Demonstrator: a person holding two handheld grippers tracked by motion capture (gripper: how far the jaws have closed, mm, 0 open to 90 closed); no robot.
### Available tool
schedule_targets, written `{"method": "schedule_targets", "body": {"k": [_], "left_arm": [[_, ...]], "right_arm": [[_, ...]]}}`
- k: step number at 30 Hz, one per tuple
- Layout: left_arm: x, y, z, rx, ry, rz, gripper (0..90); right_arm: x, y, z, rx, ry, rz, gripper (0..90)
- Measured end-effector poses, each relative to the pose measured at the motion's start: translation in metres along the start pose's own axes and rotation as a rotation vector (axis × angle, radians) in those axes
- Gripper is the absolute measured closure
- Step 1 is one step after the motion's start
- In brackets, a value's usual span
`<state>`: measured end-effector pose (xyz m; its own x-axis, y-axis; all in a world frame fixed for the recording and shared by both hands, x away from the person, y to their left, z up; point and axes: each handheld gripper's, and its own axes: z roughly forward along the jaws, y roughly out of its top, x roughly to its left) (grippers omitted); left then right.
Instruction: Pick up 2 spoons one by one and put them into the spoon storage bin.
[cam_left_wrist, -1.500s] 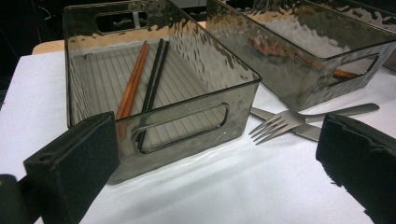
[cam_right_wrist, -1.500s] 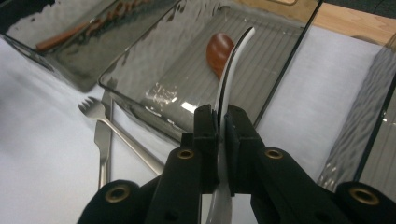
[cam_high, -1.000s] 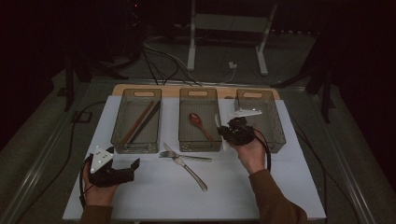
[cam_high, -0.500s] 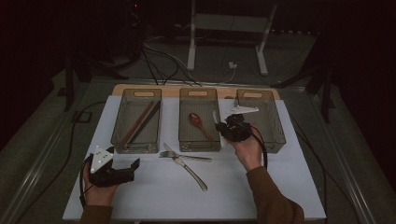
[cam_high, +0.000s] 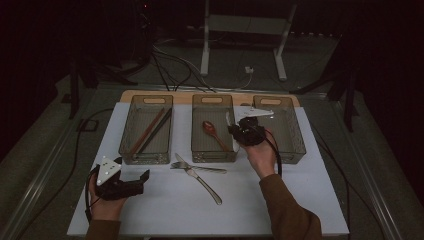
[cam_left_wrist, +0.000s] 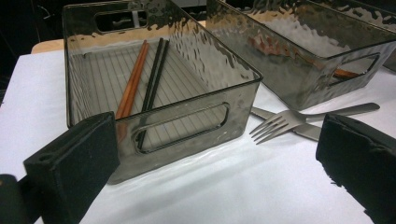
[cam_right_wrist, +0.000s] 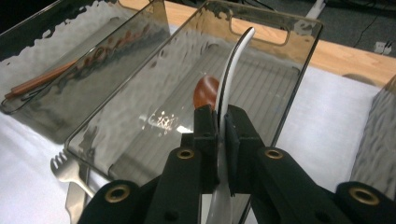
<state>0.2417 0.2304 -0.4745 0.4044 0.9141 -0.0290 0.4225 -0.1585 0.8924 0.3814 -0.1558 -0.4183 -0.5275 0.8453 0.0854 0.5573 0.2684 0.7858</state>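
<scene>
My right gripper (cam_high: 235, 131) (cam_right_wrist: 221, 116) is shut on a white utensil (cam_right_wrist: 233, 65) with a curved handle. It holds the utensil over the right wall of the middle bin (cam_high: 212, 96) (cam_right_wrist: 261, 14). A brown spoon (cam_high: 212, 131) (cam_right_wrist: 205, 91) lies inside that bin. A fork (cam_high: 187, 166) (cam_left_wrist: 280, 123) and a knife (cam_high: 202, 181) lie crossed on the white mat in front of the bins. My left gripper (cam_high: 137, 180) (cam_left_wrist: 215, 158) rests at the mat's front left, open and empty, facing the left bin (cam_high: 146, 159) (cam_left_wrist: 187, 121).
The left bin holds brown and black chopsticks (cam_high: 150, 130) (cam_left_wrist: 140, 79). An empty right bin (cam_high: 292, 145) stands just right of my right hand. A wooden board edge (cam_high: 150, 93) runs behind the bins. Cables and a stand (cam_high: 240, 30) lie beyond the table.
My right gripper has shifted slightly left and away from me, toward the middle bin, still holding the white utensil. The left gripper has stayed put.
</scene>
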Motion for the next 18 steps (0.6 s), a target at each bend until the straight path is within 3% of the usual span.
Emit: {"method": "schedule_targets", "body": {"k": [18], "left_arm": [[0.000, 0.000, 0.001, 0.003, -0.003, 0.001, 0.6]], "right_arm": [[0.003, 0.002, 0.021, -0.006, -0.033, -0.012, 84.9]]}}
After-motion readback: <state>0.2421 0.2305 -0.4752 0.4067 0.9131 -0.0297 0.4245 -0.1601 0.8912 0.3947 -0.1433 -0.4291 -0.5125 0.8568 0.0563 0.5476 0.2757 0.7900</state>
